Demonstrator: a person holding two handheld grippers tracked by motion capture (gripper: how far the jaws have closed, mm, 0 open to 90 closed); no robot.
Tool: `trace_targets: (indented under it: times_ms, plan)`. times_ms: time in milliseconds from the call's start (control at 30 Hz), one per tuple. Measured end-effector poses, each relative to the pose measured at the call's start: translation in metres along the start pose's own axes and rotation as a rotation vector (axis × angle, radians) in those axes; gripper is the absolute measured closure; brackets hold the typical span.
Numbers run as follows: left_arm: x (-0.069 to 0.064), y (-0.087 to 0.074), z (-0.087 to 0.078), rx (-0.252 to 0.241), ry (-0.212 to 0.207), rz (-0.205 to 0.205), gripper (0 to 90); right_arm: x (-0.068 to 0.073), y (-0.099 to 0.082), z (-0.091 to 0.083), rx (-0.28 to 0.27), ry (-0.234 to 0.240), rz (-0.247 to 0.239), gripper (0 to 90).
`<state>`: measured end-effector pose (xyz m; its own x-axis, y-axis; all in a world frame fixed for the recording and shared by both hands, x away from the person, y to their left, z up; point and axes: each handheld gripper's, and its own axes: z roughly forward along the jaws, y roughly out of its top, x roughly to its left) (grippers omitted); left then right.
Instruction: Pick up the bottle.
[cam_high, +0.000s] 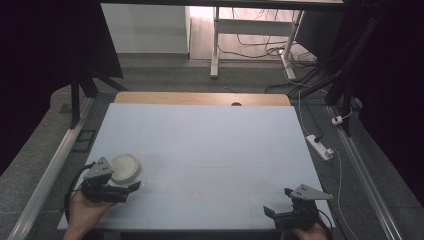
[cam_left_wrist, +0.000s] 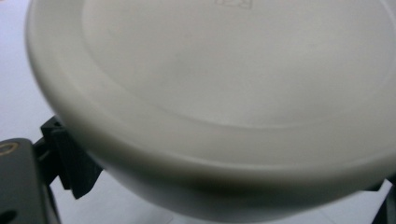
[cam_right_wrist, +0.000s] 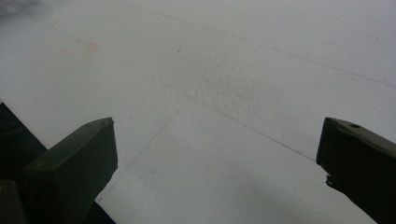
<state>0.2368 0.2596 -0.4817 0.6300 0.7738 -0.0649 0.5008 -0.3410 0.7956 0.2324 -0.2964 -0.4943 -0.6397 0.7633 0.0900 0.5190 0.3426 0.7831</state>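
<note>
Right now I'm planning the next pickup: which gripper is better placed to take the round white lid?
Left. The left gripper sits right beside the round white plastic lid, which lies between its jaws. The right gripper is at the table's opposite near corner.

Round white lid (cam_high: 125, 167), shallow, plastic-looking, matte. Thick rounded rim, broad flat centre set slightly in from it; small faint embossed mark near 1 edge of the flat, unreadable. Lies at near-left part of pale bench (cam_high: 210, 150), just beside left tool (cam_high: 131, 190). Seems slightly tilted in left gripper view; resting or lifted, cannot tell. In that view, looms very close between the 2 black jaws, rim blurred, 1 jaw right at its underside.
</note>
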Motion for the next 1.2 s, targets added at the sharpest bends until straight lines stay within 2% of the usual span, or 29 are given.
trace_targets:
  times_ms: [533,800,1200]
  plan:
    - [-0.015,0.038,0.024,-0.004,-0.07,0.083,7.5,0.0,0.0,0.0,0.0,-0.003,-0.004,0.0]
    - [-0.018,0.053,0.036,-0.009,-0.098,0.108,7.5,0.0,0.0,0.0,-0.001,-0.004,-0.004,0.0]
    - [-0.026,0.077,0.062,-0.001,-0.143,0.143,7.5,0.0,0.0,0.0,-0.002,-0.004,-0.005,0.0]
